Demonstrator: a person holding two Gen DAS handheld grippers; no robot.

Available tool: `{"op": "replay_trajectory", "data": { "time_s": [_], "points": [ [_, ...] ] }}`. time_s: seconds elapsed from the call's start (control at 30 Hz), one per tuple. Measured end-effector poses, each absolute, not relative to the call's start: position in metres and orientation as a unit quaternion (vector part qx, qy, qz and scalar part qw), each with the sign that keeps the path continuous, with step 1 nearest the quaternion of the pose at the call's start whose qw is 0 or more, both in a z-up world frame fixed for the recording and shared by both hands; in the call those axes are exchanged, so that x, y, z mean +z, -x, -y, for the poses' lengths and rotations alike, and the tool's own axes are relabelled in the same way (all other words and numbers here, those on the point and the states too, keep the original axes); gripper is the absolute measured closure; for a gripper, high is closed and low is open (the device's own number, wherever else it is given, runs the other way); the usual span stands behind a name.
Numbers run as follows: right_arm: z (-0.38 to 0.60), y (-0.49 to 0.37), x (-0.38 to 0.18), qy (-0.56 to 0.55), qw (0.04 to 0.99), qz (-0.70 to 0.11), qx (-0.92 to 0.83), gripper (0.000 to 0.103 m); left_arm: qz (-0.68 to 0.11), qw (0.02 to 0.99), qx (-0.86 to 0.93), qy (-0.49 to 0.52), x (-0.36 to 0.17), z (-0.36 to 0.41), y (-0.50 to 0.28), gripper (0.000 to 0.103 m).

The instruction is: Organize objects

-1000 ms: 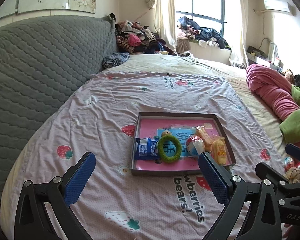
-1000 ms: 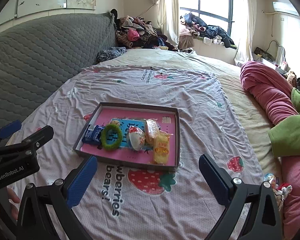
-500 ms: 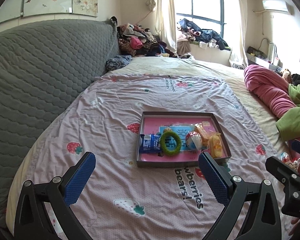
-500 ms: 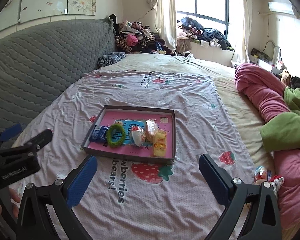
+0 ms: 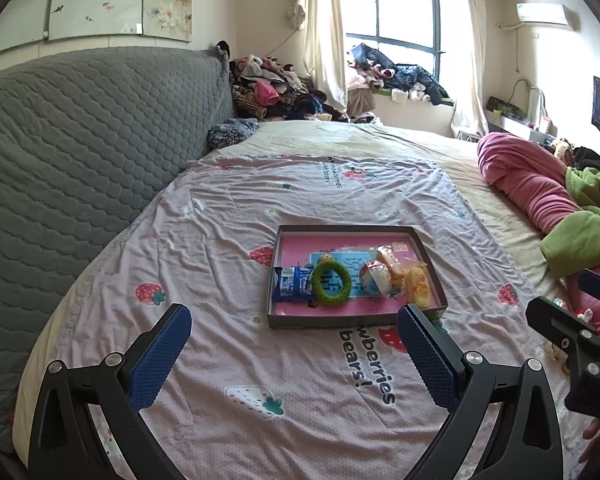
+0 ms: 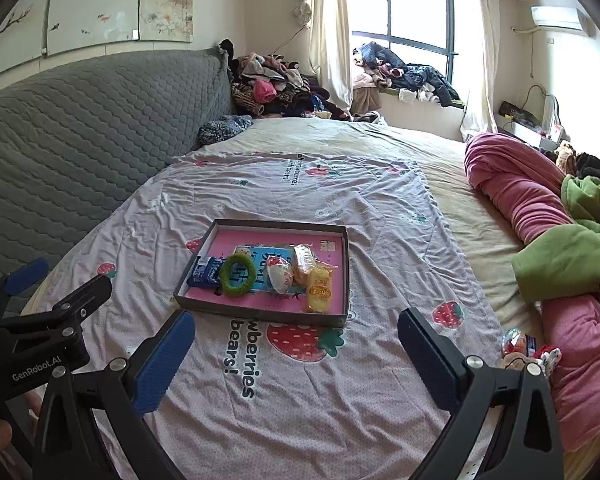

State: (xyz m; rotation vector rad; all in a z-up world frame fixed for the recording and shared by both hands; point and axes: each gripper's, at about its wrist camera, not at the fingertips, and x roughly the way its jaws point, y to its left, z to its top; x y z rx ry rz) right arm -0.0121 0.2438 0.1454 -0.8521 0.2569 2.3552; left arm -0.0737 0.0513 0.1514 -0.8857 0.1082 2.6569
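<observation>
A shallow grey box with a pink floor [image 5: 300, 240] [image 6: 332, 276] lies on the strawberry-print bedsheet. In it are a blue snack packet [image 5: 291, 282] [image 6: 204, 274], a green ring [image 5: 331, 282] [image 6: 239, 275], a round red-and-white wrapped item [image 5: 375, 277] [image 6: 281, 274] and yellow snack packets [image 5: 418, 286] [image 6: 319, 288]. My left gripper [image 5: 294, 350] is open and empty, held above the sheet in front of the box. My right gripper [image 6: 296, 354] is open and empty, also in front of the box. Each gripper shows at the edge of the other's view.
A few small wrapped items [image 6: 526, 348] lie on the sheet at the right, beside a pink blanket [image 6: 516, 184] and a green one [image 6: 560, 256]. A grey quilted headboard [image 5: 80, 140] runs along the left. Piled clothes [image 5: 268, 92] sit at the far end.
Both grippers have drawn back and risen from the box, so it looks smaller and farther. Both stay open and empty. The things in the box have not moved.
</observation>
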Motion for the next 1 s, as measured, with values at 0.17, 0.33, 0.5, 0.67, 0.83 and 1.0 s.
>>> {"op": "replay_trajectory", "data": {
  "time_s": [0.17,0.33,0.5,0.67,0.83,1.0],
  "points": [
    [-0.245,0.008,0.141,0.331,0.311,-0.099,0.885,0.001,-0.037,0.169,0.933,0.314,0.147,-0.049,0.069,0.001],
    [-0.244,0.005,0.130,0.339,0.310,-0.103,0.882,0.001,-0.042,0.166,0.931,0.323,0.137,-0.049,0.067,0.001],
    [-0.244,0.002,0.119,0.347,0.309,-0.110,0.879,0.001,-0.048,0.165,0.928,0.330,0.128,-0.051,0.065,0.001],
    [-0.244,0.001,0.112,0.352,0.310,-0.111,0.876,0.001,-0.051,0.167,0.926,0.334,0.120,-0.052,0.065,0.001],
    [-0.244,0.000,0.104,0.356,0.312,-0.114,0.873,0.001,-0.053,0.169,0.925,0.336,0.112,-0.053,0.065,0.001],
    [-0.247,-0.002,0.091,0.363,0.312,-0.119,0.870,0.001,-0.055,0.170,0.922,0.343,0.101,-0.053,0.064,0.001]
  ]
}}
